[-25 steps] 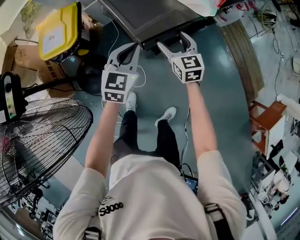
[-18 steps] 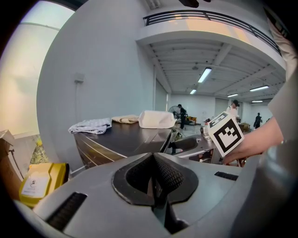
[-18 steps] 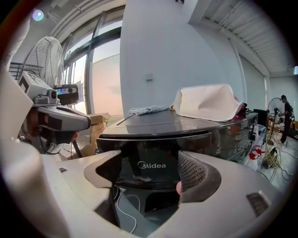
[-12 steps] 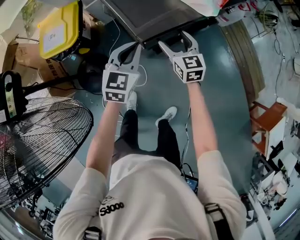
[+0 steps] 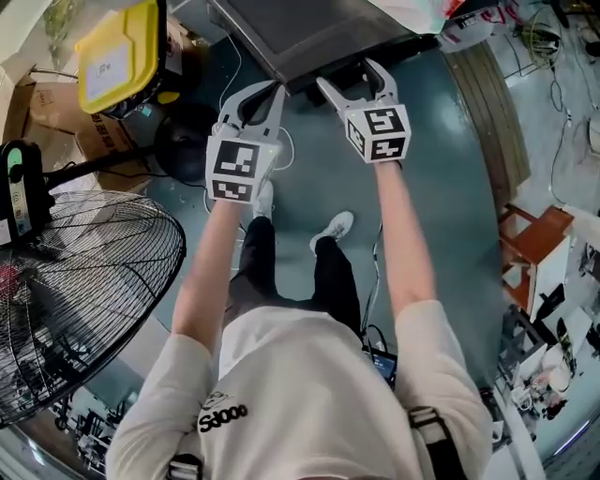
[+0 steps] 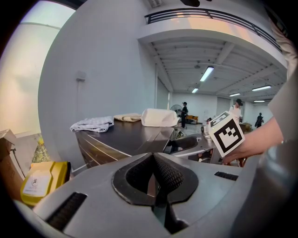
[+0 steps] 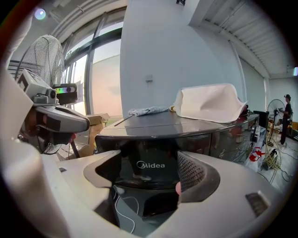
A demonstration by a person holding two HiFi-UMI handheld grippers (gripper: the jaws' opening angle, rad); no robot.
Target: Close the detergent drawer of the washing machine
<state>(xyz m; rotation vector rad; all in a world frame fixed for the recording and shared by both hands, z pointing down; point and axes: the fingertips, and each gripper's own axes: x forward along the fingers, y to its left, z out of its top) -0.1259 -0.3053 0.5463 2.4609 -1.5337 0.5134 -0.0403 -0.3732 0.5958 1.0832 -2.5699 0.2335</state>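
The washing machine [image 5: 309,28] has a dark grey top and stands just ahead of both grippers. Its glossy black front panel [image 7: 151,165] carries a Midea logo and fills the space between my right jaws. I cannot tell how far out the detergent drawer stands. My right gripper [image 5: 349,81] [image 7: 146,174] is open, one finger on each side of that black front, holding nothing. My left gripper [image 5: 272,90] [image 6: 153,155] is shut with its fingertips touching, empty, at the machine's front left corner [image 6: 88,148].
A yellow-lidded bin [image 5: 117,61] and cardboard boxes [image 5: 52,122] stand left of the machine. A big floor fan [image 5: 84,291] is at my left side, and a wooden chair [image 5: 534,234] is at the right. A grey cloth [image 6: 93,124] and a white bag [image 6: 158,117] lie on the machine's top. A white cable [image 7: 123,209] trails on the floor.
Both grippers have edged a little forward toward the machine's front. Their jaws stand as before.
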